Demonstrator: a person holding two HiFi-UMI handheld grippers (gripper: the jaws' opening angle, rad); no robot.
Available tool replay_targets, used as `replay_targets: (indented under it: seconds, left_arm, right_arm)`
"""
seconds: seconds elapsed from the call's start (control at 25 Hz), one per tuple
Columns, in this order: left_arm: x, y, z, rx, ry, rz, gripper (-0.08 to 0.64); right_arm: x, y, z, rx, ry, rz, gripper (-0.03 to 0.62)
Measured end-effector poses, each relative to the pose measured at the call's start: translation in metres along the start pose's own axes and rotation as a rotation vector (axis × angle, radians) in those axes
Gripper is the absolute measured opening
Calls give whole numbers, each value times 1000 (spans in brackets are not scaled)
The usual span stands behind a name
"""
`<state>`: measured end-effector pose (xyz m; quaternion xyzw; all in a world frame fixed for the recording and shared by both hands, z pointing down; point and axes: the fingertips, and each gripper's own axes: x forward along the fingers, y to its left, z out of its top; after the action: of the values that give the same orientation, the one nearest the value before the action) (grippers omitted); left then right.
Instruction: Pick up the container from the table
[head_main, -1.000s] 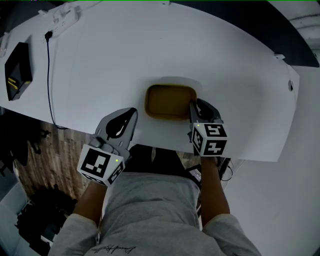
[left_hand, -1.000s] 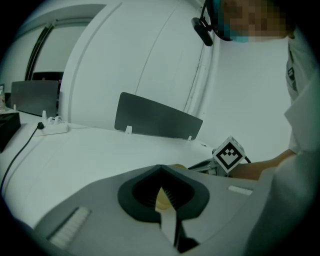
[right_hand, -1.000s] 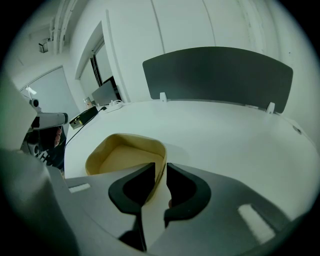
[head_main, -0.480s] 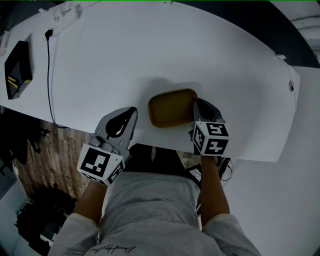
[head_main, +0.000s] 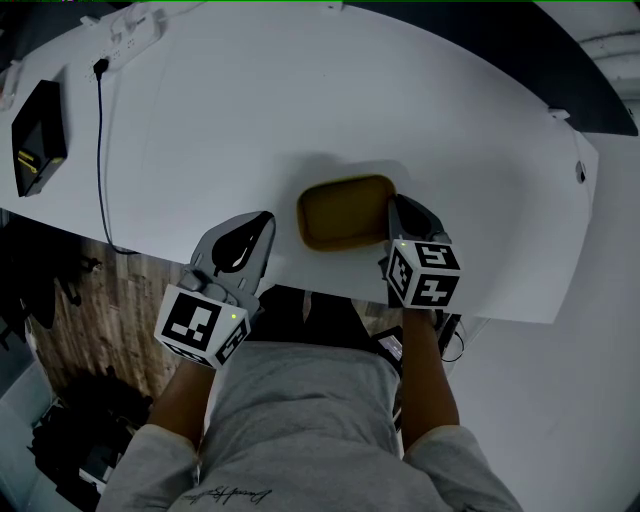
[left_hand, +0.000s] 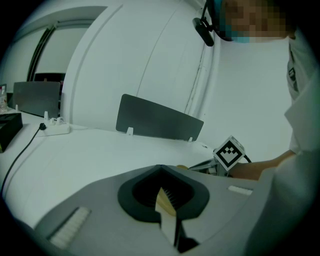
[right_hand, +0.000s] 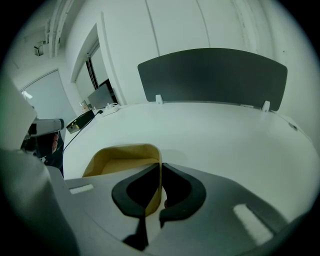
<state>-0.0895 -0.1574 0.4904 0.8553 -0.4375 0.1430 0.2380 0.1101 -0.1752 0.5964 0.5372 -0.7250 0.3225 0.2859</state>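
By the table (head_main: 300, 100) edge, right gripper (head_main: 394, 206) jaws clamp mustard container (head_main: 343, 211) — left gripper (head_main: 260, 220) closed.

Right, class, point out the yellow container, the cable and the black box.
container (head_main: 345, 210), head view, its inside floor.
cable (head_main: 98, 150), head view, midway along its run.
black box (head_main: 38, 135), head view, its top face.

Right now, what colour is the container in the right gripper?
Mustard yellow; the container, pinched by the right gripper, shows best in the head view.
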Motion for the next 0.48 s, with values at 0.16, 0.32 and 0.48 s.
replay_targets:
  seconds: [0.16,0.32,0.48]
  left_arm:
    - [-2,-1,3,4,-8,2,2]
    - [-5,-3,6,5,-14,7,2]
    - [-9,-4,8,11,-22,10,2]
  right_arm:
    - [-3,1,4,3,-6,6,31]
    - [-8,1,7,4,-14,9,31]
    - [-13,3,11,8,-22,14,31]
